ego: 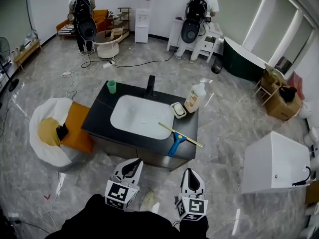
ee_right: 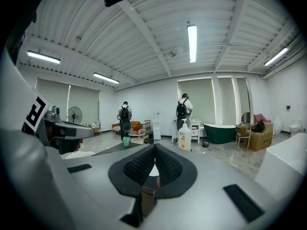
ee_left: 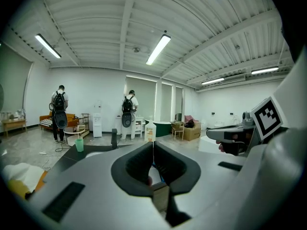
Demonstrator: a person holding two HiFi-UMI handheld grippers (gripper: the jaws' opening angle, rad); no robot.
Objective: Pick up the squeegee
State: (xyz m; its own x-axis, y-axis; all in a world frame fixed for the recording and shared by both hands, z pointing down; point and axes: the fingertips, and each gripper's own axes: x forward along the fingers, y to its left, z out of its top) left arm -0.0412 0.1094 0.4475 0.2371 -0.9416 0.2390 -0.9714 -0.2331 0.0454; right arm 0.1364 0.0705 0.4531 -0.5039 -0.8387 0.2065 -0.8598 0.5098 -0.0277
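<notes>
The squeegee (ego: pixel 179 136), with a blue handle and a long pale yellow blade, lies on the front right corner of the black counter (ego: pixel 99 117), beside the white sink basin (ego: pixel 139 116). My left gripper (ego: pixel 133 165) and right gripper (ego: pixel 192 177) hover side by side over the floor, just short of the counter's front edge. Both point at the counter and neither touches anything. In the left gripper view the jaws meet at the tips of the left gripper (ee_left: pixel 153 144) with nothing held. In the right gripper view the right gripper (ee_right: pixel 154 149) is likewise shut and empty.
On the counter stand a green cup (ego: pixel 111 86), a black faucet (ego: pixel 150 86), a soap bottle (ego: pixel 195 97) and a soap dish (ego: pixel 178 110). A white beanbag with an orange cushion (ego: pixel 50 131) sits at the left, a white cabinet (ego: pixel 276 161) at the right. Two people stand at the far wall.
</notes>
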